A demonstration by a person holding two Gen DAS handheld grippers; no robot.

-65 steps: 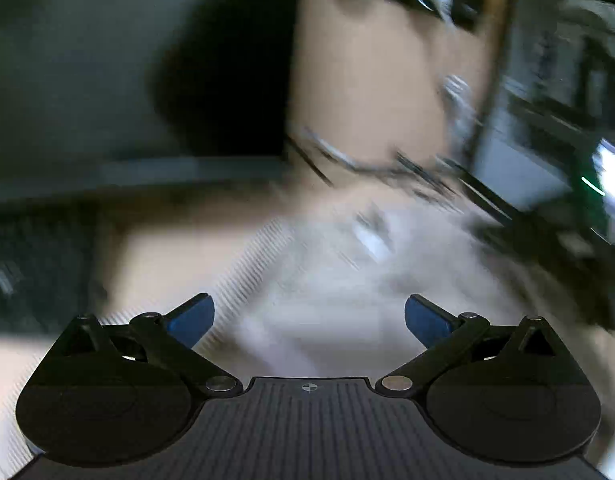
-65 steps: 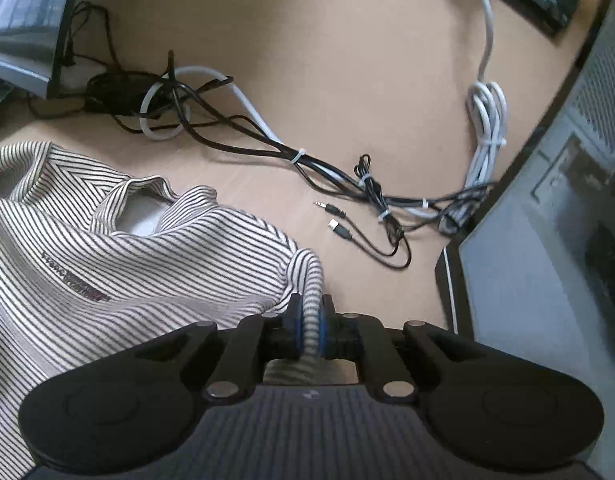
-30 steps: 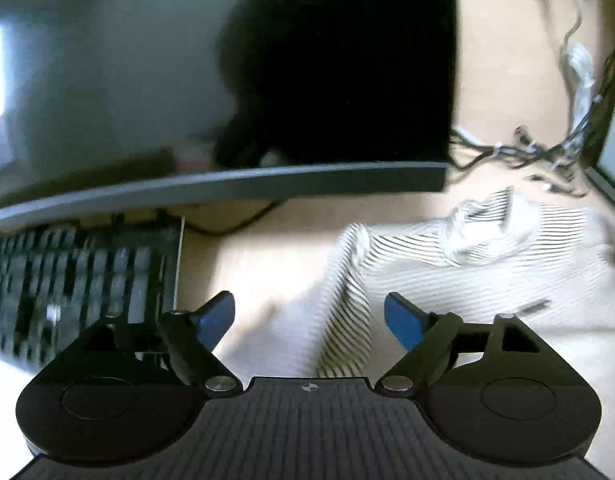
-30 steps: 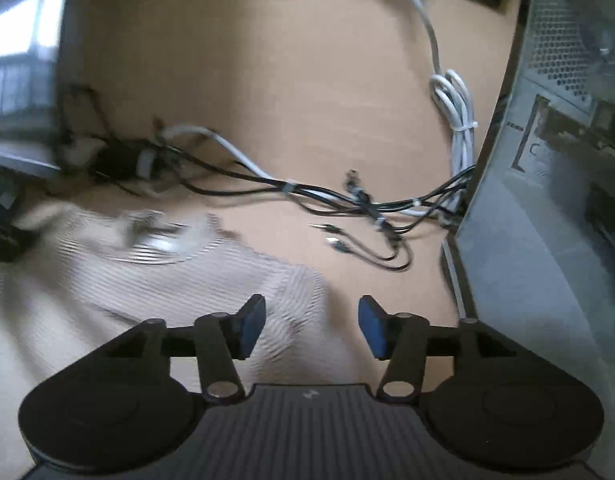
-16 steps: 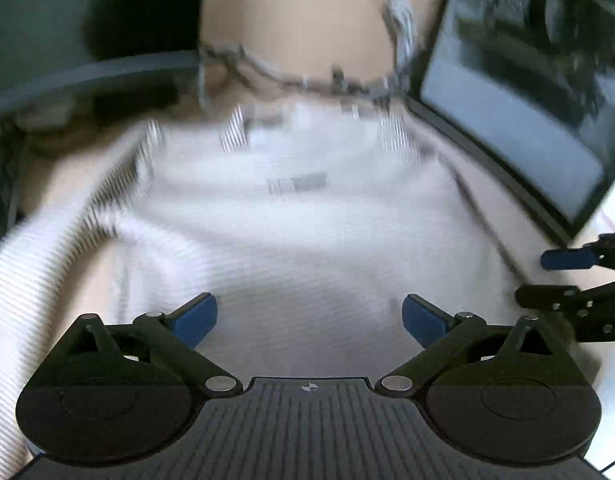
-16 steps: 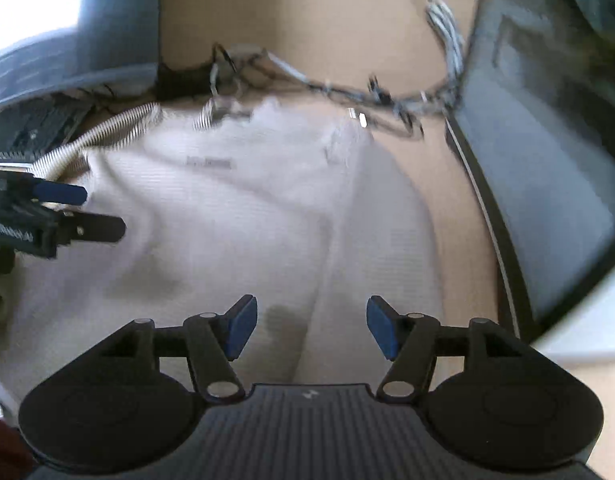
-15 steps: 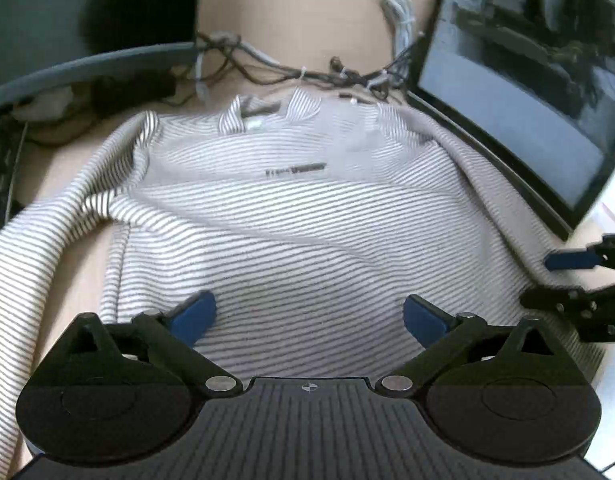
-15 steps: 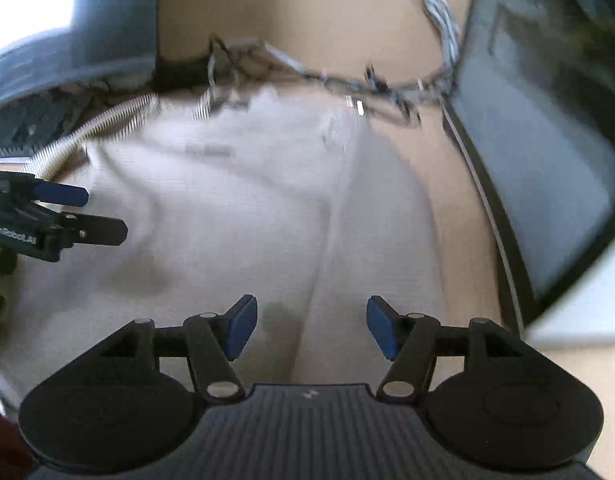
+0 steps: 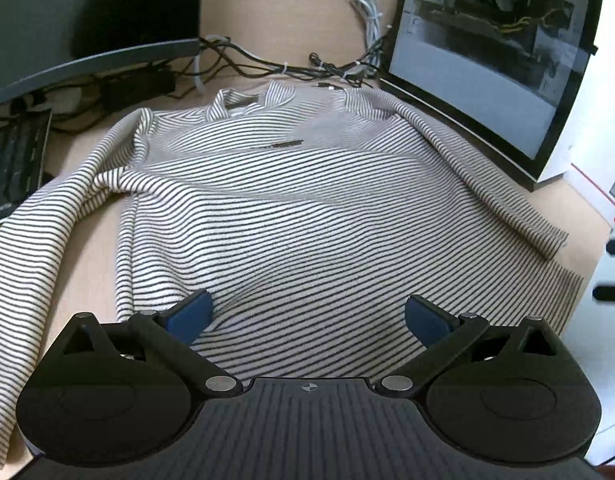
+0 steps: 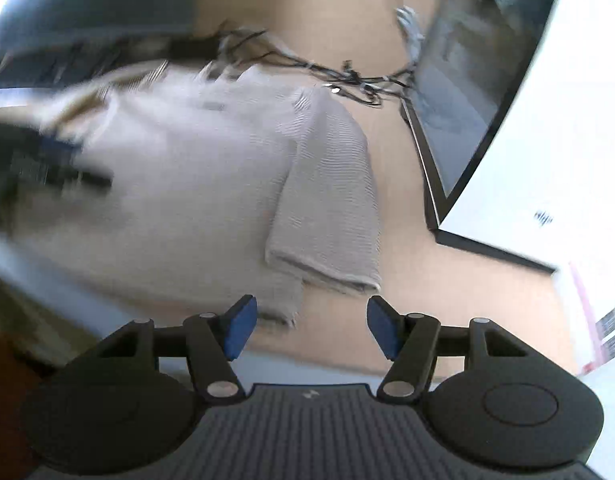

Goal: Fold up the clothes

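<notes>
- left gripper point(image 9: 307, 316): fingers point(image 9: 189, 314) spread as wide as they go, nothing pinched, hanging just over the lower front of the striped sweater point(image 9: 307, 208).
- right gripper point(image 10: 307, 326): fingers point(image 10: 239, 326) released too, about half spread, empty. Bare desk point(image 10: 447, 300) shows between them, and the sweater's bottom corner sits just ahead of the left-hand blue pad.
- the sweater is lying spread out flat on the desk, collar point(image 9: 247, 98) at the far end, hem nearest the grippers.
- the sleeve on the left of the sweater point(image 9: 47, 224) trails out across the desk toward the near edge; the sleeve on the right point(image 9: 491, 184) lies along the sweater's side, cuff toward the hem.
- beyond the collar there's a tangle of cables point(image 9: 275, 66); a monitor point(image 9: 87, 12) stands past the sweater's left shoulder, with a keyboard point(image 9: 15, 160) left of that sleeve.
- a glass-sided PC case point(image 9: 487, 52) stands right beside the sweater's right shoulder.
- right wrist view is pretty smeared, so stripes are hard to make out there.
</notes>
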